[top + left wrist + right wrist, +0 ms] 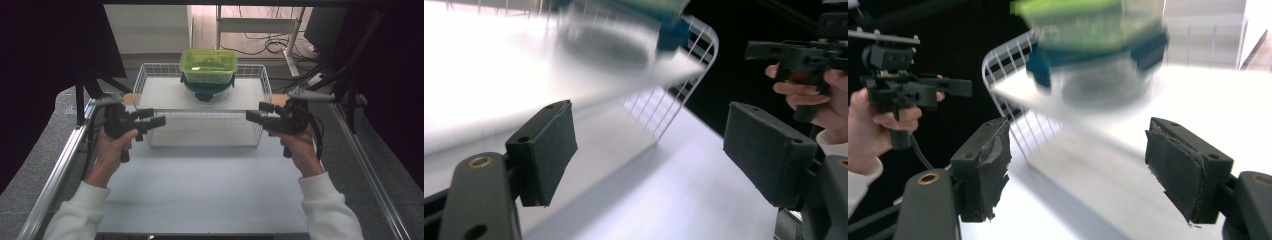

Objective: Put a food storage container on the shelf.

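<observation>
**Jaws wide and empty before the wire basket**

Both pairs of jaws stood wide apart with nothing between them. In the left gripper view the left gripper [649, 150] showed its two black pads at the lower left and lower right of the frame, bare white table [684, 200] in the gap. In the right gripper view the right gripper [1078, 167] was spread just as far, its pads worn and frayed at the edges, touching nothing.

In the high view the left gripper [150, 120] sat at centre left and the right gripper [257, 112] at centre right, each pointing inward at the other across the near edge of the white wire basket [150, 75]. Neither touched the wire.

Above them, at upper centre of the frame, the basket held a stack at its far side: a green lidded container [208, 65] rested on a clear round bowl with a dark teal lid [206, 90]. What lay inside either could not be told; both gripper views blurred them.
</observation>
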A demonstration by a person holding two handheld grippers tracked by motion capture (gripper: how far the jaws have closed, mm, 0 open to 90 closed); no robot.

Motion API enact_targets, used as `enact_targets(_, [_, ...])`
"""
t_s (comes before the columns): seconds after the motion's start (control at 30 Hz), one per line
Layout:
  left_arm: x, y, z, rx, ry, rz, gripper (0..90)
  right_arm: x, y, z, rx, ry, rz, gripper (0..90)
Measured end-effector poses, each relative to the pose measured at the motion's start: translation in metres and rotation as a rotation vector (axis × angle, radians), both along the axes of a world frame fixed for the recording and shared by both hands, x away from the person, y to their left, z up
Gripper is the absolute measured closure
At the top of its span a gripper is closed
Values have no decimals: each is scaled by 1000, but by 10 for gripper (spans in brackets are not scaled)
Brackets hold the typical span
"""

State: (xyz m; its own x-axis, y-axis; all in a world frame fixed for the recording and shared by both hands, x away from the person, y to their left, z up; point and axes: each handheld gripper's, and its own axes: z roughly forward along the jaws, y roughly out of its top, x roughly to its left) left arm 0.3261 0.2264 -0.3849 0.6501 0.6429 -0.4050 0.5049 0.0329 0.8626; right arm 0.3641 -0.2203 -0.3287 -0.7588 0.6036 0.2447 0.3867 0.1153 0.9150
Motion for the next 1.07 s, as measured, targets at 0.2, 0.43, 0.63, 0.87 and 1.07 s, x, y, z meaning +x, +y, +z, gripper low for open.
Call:
enact_targets(0.2, [-31, -8, -47, 113, 8, 15, 204, -32, -7, -58, -91, -5, -5, 271])
enact_targets(0.43, [-38, -9, -57, 141, 17, 19, 206, -41, -14, -90, -113, 32, -16, 274])
enact_targets(0.63, [-43, -15, -66, 200, 29, 30, 208, -41, -16, -99, -147, 52, -33, 274])
enact_targets(0.87, [-39, -18, -80, 226, 74, 46, 211, -40, -21, -113, -195, 77, -65, 274])
enact_targets(1.07, [-38, -21, -83, 252, 89, 58, 212, -41, -19, -111, -197, 58, -66, 274])
